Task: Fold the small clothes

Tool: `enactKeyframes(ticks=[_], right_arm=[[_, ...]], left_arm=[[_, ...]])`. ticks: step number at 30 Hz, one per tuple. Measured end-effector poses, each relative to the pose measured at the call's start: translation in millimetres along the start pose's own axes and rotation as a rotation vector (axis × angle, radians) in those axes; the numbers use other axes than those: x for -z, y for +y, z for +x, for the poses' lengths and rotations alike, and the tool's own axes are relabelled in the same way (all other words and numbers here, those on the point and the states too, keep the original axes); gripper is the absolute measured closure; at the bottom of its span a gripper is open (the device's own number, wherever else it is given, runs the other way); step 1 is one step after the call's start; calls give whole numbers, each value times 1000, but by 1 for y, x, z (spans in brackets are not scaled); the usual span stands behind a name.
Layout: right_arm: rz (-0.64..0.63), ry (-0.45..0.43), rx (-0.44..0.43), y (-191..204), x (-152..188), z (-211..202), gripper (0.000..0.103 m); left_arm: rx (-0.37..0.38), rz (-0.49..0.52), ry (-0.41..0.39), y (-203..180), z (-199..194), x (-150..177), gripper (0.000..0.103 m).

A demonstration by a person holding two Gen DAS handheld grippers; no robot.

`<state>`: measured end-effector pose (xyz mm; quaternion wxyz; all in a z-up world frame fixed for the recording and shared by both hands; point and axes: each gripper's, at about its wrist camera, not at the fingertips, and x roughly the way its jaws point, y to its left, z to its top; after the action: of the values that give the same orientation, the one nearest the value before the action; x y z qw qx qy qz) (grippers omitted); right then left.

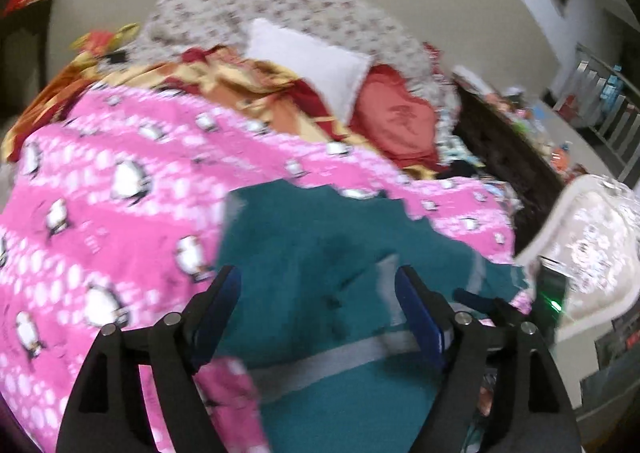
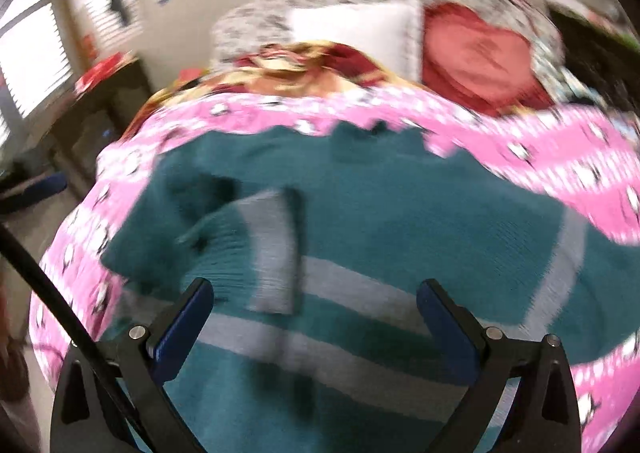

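Note:
A teal knitted garment [image 1: 320, 245] with grey stripes lies spread on a pink penguin-print blanket [image 1: 120, 181]. My left gripper [image 1: 318, 293] hovers just above the garment near its lower edge, jaws wide apart and nothing between the blue pads. In the right wrist view the same teal garment [image 2: 380, 213] fills the middle, one sleeve with a grey cuff [image 2: 272, 249] folded across the body. My right gripper [image 2: 316, 305] stands open over the striped part, holding nothing. Both views are blurred.
Behind the blanket [image 2: 520, 141] lie a white pillow [image 1: 308, 61], a red cushion [image 1: 396, 121], a red-and-gold cloth [image 1: 240, 85] and a floral bedspread [image 1: 280, 9]. A patterned white chair [image 1: 588, 245] stands at the right. Dark furniture [image 2: 96, 109] sits at the left under a window.

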<state>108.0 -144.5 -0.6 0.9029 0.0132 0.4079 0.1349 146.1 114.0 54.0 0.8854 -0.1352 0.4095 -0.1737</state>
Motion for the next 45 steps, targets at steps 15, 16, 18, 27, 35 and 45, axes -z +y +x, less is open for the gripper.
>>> enactKeyframes(ticks=[15,16,18,27,35,45], right_arm=[[-96,34,13,39,-1,53,80],[-56,22,-17,29,-4,45,88],[-17,-26,-15,11,-10,26,94],[209,-142,127,-102,-9,-37,96],[369,-39,199,-158,25,-29,54],[-127,-90,-61,-18,-27,-19,38]], left_arm=[[-74,-88,76,29,33,19,24],[-82,-88,70,29,32,18,24],[-88,-106,62,31,31,14,24],[-95,-100,65,23,40,12,24],[-100,-64,111,10,62,19,24],[-168,5,141,8,77,17,24]])
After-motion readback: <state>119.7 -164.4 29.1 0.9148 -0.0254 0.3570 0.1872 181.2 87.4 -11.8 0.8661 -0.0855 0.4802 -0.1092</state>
